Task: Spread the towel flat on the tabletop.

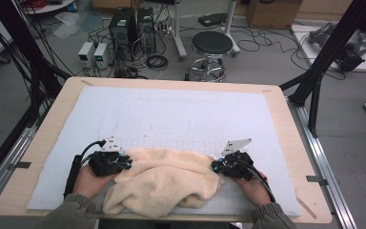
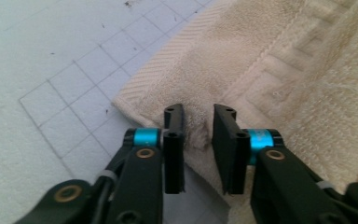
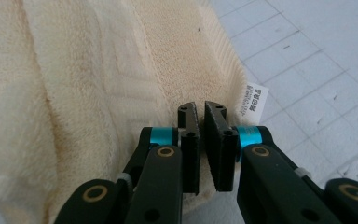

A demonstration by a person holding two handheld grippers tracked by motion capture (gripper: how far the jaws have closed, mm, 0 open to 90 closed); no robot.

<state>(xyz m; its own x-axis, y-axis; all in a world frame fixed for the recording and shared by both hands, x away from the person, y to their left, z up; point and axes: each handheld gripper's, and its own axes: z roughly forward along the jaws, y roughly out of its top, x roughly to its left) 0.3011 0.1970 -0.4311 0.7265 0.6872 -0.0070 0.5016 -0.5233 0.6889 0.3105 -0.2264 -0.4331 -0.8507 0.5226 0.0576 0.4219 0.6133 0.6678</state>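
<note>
A cream terry towel (image 1: 162,179) lies rumpled at the near edge of the white gridded mat (image 1: 171,114). My left gripper (image 1: 126,162) is at the towel's left corner. In the left gripper view its jaws (image 2: 198,112) stand close together with a bunched fold of the towel (image 2: 270,70) pinched between the pads. My right gripper (image 1: 214,166) is at the towel's right end. In the right gripper view its jaws (image 3: 200,107) are nearly together, clamped on the hemmed edge of the towel (image 3: 98,93) beside a small white label (image 3: 254,100).
The mat covers a wooden table (image 1: 286,119) whose front edge runs just below the towel. Beyond the table, on the floor, are a black stool (image 1: 211,45), computer towers (image 1: 124,28) and cables. Black frame posts (image 1: 324,52) stand at the right and left.
</note>
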